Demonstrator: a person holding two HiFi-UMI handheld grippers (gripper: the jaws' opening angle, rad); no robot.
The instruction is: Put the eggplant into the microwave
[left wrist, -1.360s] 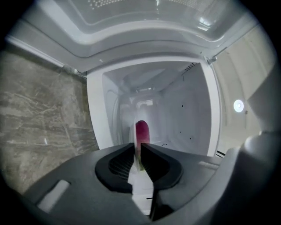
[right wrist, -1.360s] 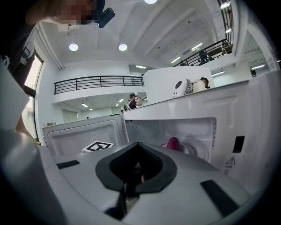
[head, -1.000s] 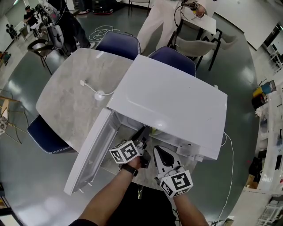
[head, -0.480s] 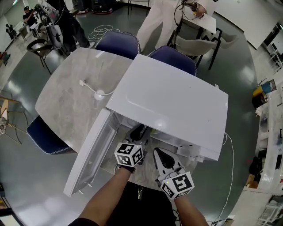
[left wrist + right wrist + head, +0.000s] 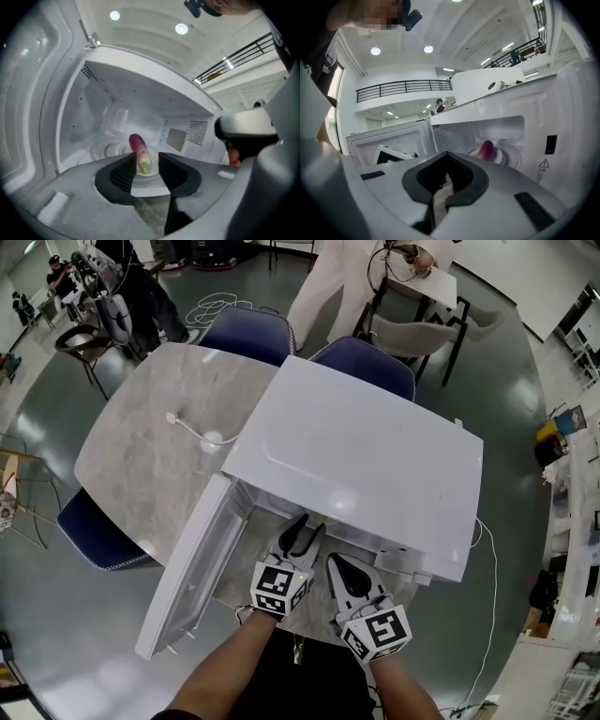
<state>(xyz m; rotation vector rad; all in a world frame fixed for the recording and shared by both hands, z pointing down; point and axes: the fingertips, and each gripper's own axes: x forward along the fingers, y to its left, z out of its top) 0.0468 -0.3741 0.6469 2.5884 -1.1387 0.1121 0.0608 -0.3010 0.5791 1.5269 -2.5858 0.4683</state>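
White microwave (image 5: 375,456) on a grey tabletop (image 5: 141,446), its door (image 5: 192,568) swung open at nine o'clock. The left hand-held gripper (image 5: 147,160) is released, its jaws just opened and touching nothing. The eggplant (image 5: 139,151) lies beyond them at twelve o'clock, on the turntable (image 5: 112,150) inside. At three o'clock, the right hand-held gripper (image 5: 446,157) is clenched and empty.

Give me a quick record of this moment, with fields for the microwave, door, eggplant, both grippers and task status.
microwave: white, on the table
door: swung open, at the left in the head view
eggplant: lying on the round plate inside the microwave
left gripper: at the opening, jaws have just been opening, nothing gripped, eggplant visible beyond the gap
right gripper: outside the opening, jaws together, empty
task status: eggplant is in
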